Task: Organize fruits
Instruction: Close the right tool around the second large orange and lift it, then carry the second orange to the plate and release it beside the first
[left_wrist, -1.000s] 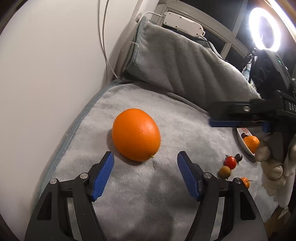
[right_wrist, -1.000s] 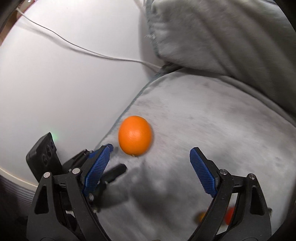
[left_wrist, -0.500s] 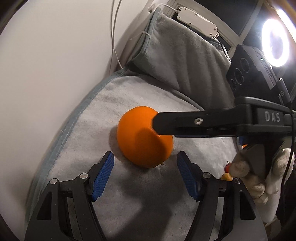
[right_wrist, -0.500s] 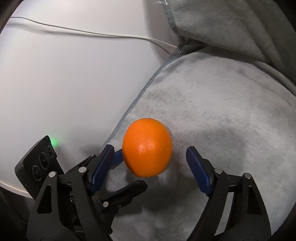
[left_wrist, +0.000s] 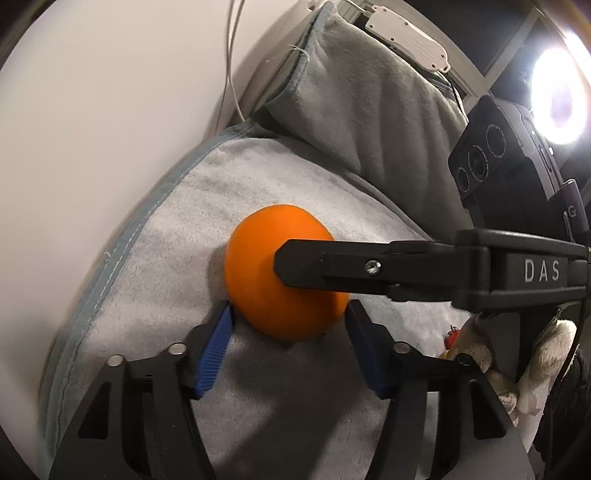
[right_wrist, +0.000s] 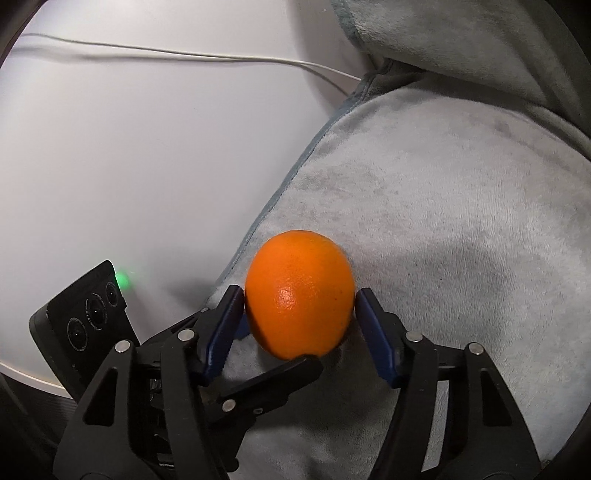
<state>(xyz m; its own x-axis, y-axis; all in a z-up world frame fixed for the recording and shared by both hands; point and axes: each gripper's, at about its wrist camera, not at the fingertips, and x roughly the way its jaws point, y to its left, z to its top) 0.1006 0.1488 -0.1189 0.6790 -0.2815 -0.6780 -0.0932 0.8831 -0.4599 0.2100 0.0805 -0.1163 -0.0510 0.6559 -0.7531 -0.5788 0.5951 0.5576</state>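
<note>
1. Orange (right_wrist: 299, 293) sits on the grey blanket (right_wrist: 461, 229), between both grippers' fingers.
2. Right gripper (right_wrist: 300, 301) fingers are closing, touching its sides.
3. Left gripper (left_wrist: 288, 314) fingers are closing against its lower flanks.

Orange (right_wrist: 299, 295) glossy, dimpled; blanket (right_wrist: 443, 221) plush cloth.

I find the orange (right_wrist: 300, 293) hemmed in by both grippers. The raised blanket fold (right_wrist: 480, 55) blocks the far side; bare blanket (right_wrist: 461, 221) to its right is passable.
</note>
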